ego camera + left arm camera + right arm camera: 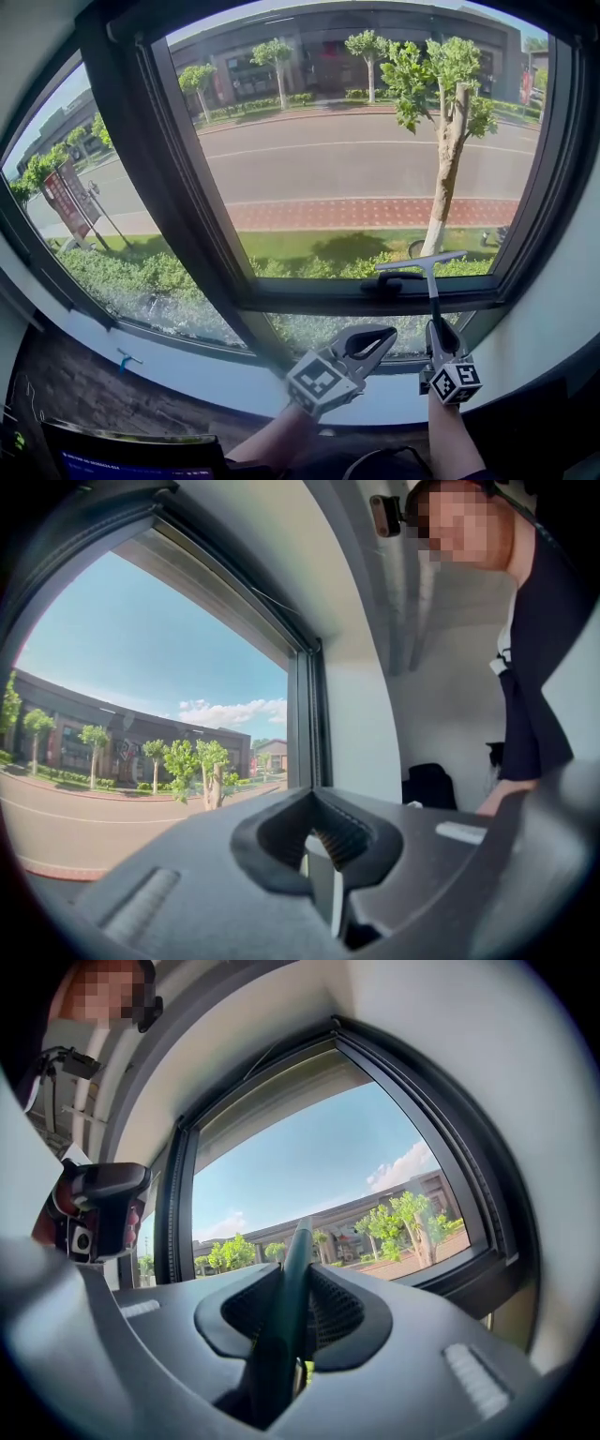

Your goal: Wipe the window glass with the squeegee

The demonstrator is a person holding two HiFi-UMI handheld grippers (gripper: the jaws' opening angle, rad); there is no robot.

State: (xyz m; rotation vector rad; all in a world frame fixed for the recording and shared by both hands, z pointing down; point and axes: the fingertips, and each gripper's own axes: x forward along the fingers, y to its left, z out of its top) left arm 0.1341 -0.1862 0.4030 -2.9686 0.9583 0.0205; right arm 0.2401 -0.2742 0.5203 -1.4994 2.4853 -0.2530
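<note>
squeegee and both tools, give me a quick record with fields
squeegee: upright, blade at the top, slightly tilted
right tool: shut on the squeegee handle
left tool: shut, empty, just left of the right tool
window glass: squeegee blade sits near its lower edge
blade touching glass: cannot tell

Left gripper (313, 799): jaws meeting at the tips, nothing sitting between them. Window glass (141, 686): showing sky (169, 639), trees (199, 761) and a road (66, 832). Dark frame (307, 724) standing beside white wall (361, 705). Person (536, 667) leaning in at right.
</note>
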